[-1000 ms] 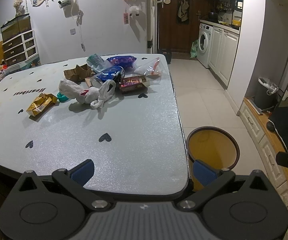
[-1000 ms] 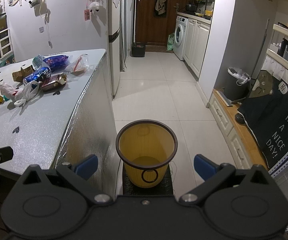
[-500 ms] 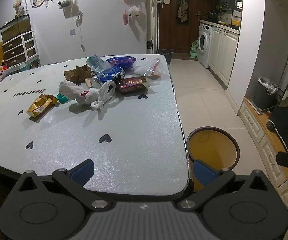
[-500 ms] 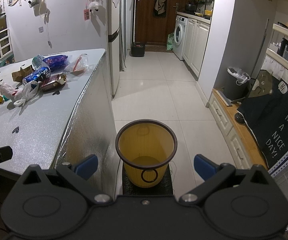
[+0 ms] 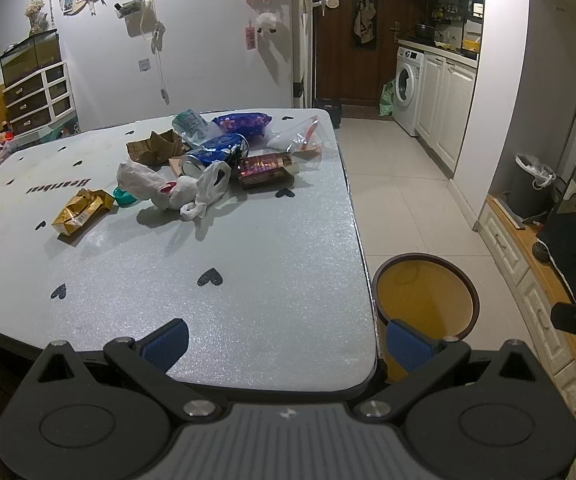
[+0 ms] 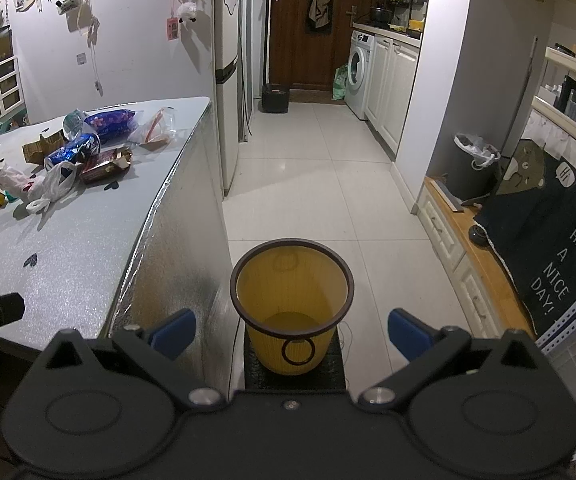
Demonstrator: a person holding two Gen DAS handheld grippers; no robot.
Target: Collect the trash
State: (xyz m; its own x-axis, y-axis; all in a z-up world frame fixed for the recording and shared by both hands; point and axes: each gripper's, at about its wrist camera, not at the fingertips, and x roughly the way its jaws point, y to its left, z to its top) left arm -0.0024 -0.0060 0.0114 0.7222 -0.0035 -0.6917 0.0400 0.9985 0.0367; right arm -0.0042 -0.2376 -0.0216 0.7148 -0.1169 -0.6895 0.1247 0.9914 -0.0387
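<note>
While trash (image 5: pixel 191 164) sits far back, table edge (image 5: pixel 362 248) borders bin (image 6: pixel 292 308) (empty).

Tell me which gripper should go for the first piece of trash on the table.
Left. The left gripper is open over the table, facing the trash pile. The right gripper, also open and empty, hangs beside the table over the yellow bin, with the pile off to its left.

table (image 5: pixel 247 272): left of bin, bin just off its right near corner
bin (image 6: pixel 292 304): on floor, on a mat (image 6: pixel 255 372)
trash pile (image 5: pixel 203 164): on table, far side
wrapper (image 5: pixel 81 212): left of pile, apart
washer (image 5: pixel 406 88): far back, right
</note>
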